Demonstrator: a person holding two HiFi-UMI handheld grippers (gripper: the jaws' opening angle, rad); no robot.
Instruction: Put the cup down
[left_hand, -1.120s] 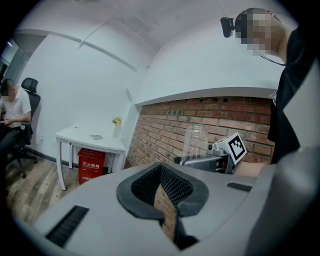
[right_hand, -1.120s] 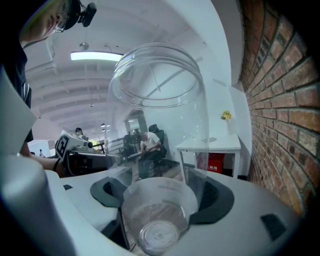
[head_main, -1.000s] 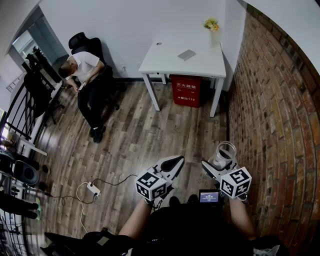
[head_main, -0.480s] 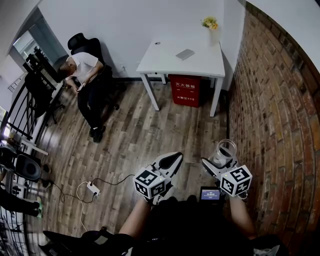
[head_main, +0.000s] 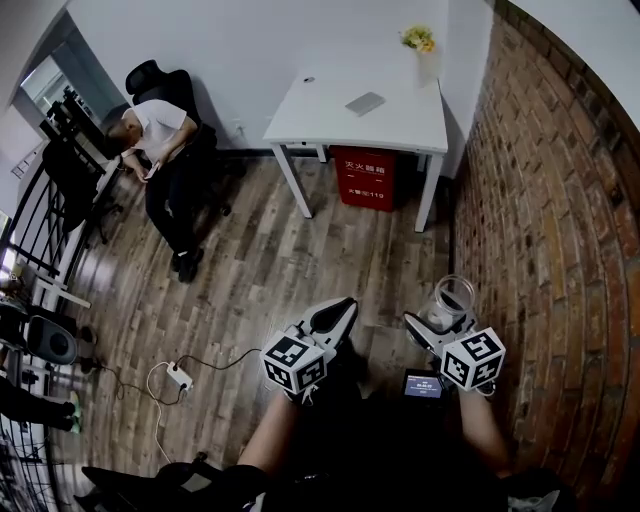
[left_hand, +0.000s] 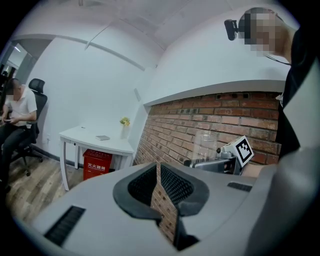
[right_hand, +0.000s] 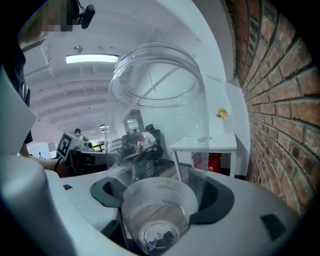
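Note:
A clear plastic cup (head_main: 450, 298) stands upright between the jaws of my right gripper (head_main: 438, 322), which is shut on its lower part. In the right gripper view the cup (right_hand: 157, 125) fills the middle, its base low between the dark pads of the right gripper (right_hand: 160, 195). My left gripper (head_main: 335, 312) hangs to the left of it at about the same height, shut, with nothing in it. In the left gripper view the pads of the left gripper (left_hand: 159, 182) meet in a thin line, and the cup (left_hand: 204, 145) shows beyond. Both are held over the wood floor, well short of the white table (head_main: 400, 125).
A red box (head_main: 368, 178) stands under the table, a vase of yellow flowers (head_main: 425, 50) and a flat grey thing (head_main: 365, 103) on it. A brick wall (head_main: 560, 220) runs along the right. A seated person (head_main: 160, 150) is at the left, a power strip (head_main: 180, 377) on the floor.
The head view has shifted a little, so the table sits higher and further left in it. Both grippers and the cup have kept nearly the same place.

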